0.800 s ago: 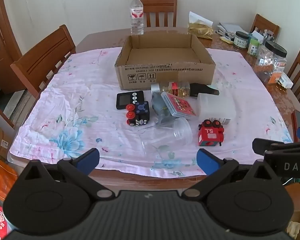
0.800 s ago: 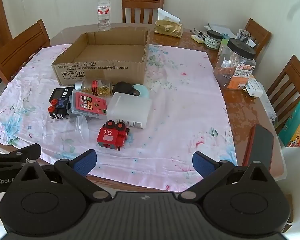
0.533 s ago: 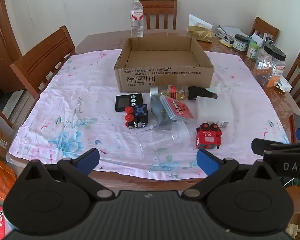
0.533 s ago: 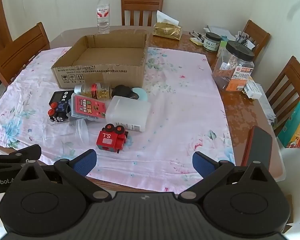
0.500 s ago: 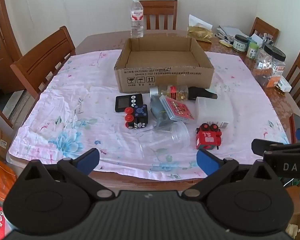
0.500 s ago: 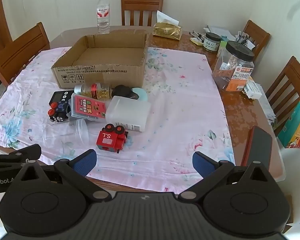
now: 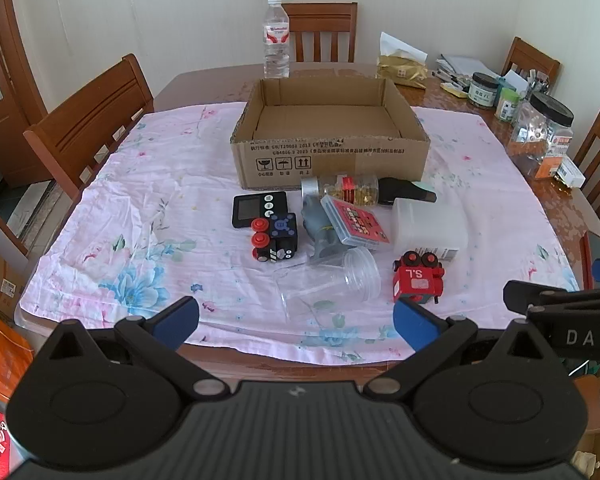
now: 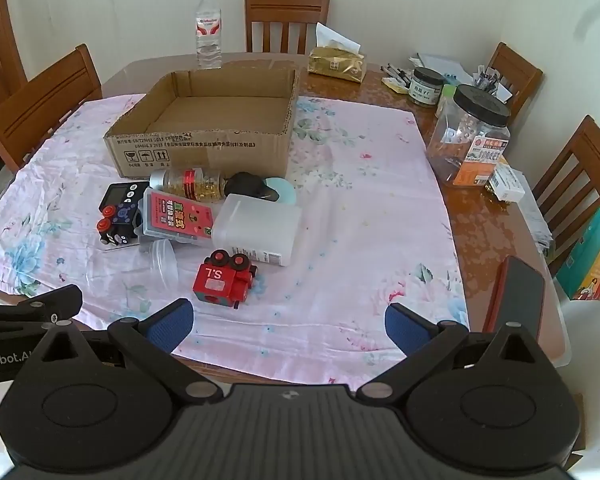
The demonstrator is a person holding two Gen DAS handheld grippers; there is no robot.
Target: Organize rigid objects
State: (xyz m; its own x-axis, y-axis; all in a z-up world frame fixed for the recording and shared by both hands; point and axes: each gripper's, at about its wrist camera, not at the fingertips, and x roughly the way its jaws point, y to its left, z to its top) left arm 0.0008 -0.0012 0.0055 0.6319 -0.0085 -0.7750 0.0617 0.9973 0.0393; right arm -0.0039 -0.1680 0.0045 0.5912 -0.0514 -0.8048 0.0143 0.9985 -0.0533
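Note:
An empty cardboard box (image 7: 332,152) (image 8: 204,144) stands on the flowered cloth. In front of it lies a cluster: a red toy train (image 7: 418,278) (image 8: 224,278), a black toy train (image 7: 274,238), a black timer (image 7: 260,209), a clear plastic cup (image 7: 332,280) on its side, a red card case (image 7: 356,222), a pill bottle (image 7: 346,189), a white plastic container (image 7: 430,226) (image 8: 260,228). My left gripper (image 7: 296,320) hangs open over the table's near edge, below the cup. My right gripper (image 8: 288,322) is open too, right of the red train.
Wooden chairs ring the table. A water bottle (image 7: 276,38) stands behind the box. Jars (image 8: 470,136), a tissue pack (image 8: 336,62) and papers crowd the back right corner. A dark phone (image 8: 518,298) lies at the right edge. Bare cloth stretches left and right of the cluster.
Both views have tilted slightly, so the objects sit a little higher and farther in the pictures. Nothing on the table has moved and both grippers stay open.

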